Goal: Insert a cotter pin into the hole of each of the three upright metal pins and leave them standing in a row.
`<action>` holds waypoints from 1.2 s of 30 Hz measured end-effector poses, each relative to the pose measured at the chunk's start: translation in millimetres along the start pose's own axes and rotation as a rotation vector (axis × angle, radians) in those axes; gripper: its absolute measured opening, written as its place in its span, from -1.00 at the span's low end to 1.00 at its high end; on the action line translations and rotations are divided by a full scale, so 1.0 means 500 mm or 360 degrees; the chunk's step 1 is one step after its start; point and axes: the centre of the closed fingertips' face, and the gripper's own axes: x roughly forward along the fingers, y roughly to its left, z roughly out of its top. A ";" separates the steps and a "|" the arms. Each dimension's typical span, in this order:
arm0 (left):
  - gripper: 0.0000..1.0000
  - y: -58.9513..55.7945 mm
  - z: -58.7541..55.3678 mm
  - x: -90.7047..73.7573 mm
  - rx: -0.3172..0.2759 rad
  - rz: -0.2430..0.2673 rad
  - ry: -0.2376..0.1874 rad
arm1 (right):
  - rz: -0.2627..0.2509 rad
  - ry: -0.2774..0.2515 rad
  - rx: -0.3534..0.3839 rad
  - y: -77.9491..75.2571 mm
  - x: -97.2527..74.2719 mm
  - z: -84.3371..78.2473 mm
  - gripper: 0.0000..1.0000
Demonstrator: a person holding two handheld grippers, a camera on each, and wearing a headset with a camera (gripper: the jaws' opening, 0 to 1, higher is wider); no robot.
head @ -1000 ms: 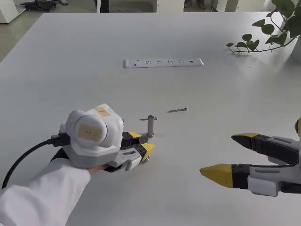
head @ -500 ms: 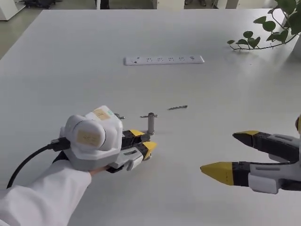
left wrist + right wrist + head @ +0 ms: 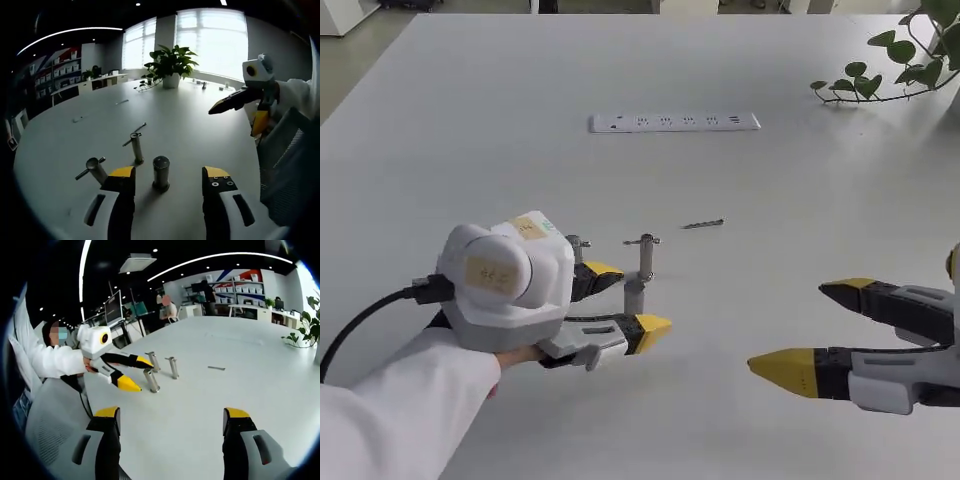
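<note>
Last pin, I judge: the wide-open, empty left gripper (image 3: 638, 298) straddles the bare metal pin (image 3: 151, 380) without touching it, so the open, empty right gripper (image 3: 788, 327) must fetch the loose cotter pin (image 3: 702, 224) lying beyond.

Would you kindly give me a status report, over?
Left hand-held gripper open, straddling bare pin. Right hand-held gripper open, empty. Loose cotter pin lies beyond.

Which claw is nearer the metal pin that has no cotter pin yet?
Left. The left claw straddles the bare metal pin, one jaw either side; the right claw hovers open, well off to its right.
</note>
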 end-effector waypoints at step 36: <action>0.99 0.002 -0.016 -0.194 -0.0327 0.0038 -0.0175 | 0.0166 0.0466 -0.0438 -0.064 0.050 0.049 0.54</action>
